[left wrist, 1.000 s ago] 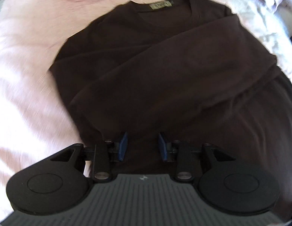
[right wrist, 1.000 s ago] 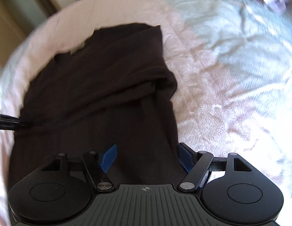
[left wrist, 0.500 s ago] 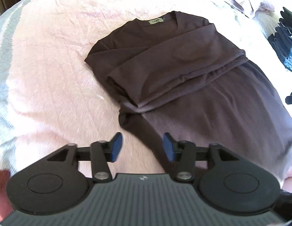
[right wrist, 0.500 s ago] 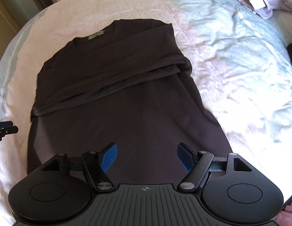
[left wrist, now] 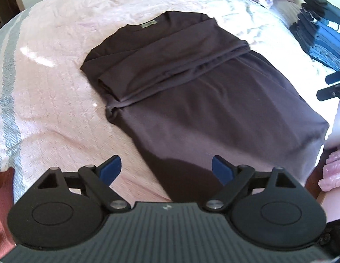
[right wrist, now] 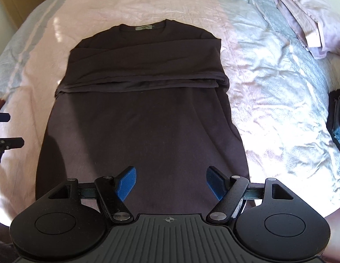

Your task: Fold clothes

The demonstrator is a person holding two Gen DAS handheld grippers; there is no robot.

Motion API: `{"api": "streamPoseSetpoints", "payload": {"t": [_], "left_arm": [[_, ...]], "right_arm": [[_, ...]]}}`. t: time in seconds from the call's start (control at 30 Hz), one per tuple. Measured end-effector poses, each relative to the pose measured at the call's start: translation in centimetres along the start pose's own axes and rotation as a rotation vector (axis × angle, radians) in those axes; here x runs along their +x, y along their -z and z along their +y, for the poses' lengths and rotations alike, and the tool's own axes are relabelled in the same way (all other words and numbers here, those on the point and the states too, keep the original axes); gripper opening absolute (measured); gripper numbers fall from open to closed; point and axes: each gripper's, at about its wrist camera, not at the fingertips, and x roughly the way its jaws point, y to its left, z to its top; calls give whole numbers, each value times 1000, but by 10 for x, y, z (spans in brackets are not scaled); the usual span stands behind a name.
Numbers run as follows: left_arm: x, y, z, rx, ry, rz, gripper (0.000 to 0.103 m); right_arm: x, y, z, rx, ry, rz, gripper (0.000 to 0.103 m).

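A: So, where does the fold stand?

B: The shirt (right wrist: 143,100) lies flat on the bed (right wrist: 268,70), collar at the far end. Both sleeves (right wrist: 145,70) are laid across the chest in a band; the body below is spread out to the hem.

A: And the tools?

B: Left gripper (left wrist: 166,169) hangs over the near left hem corner, jaws wide apart and empty. Right gripper (right wrist: 171,183) sits above the hem, also spread with nothing between its pads.

A: Next move?

B: Likely a lengthwise fold, I'd judge: each gripper pinches a hem corner and carries it up toward the collar. Both layers need catching, and the sleeve band must stay square.
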Motion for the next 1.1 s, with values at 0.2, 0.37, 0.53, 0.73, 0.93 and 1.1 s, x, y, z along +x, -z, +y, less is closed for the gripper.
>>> {"api": "streamPoseSetpoints", "payload": {"t": [0.2,0.37,0.53,0.73,0.93,1.1], "left_arm": [[-26,16,-38,-29,-39,-43,87],[-39,26,-55,-62,-68,-57,87],[-51,35,-71,-82,-97,-66,87],[-61,43,-87,-75,-116,-70,87],[-47,38,-93,89,-70,-56,87],[-40,52,-96,261,-58,-80,87]], "right_arm": [[-16,21,-2,-81,2,-10,74],[-26,40,-2,-148,-5,-26,74],[-33,51,-5,-176,-31,-34,74],[-40,60,-5,-198,-40,-29,74],[-49,71,-8,-118,-18,-77,74],[-49,86,-25,33,-74,-139,74]]}}
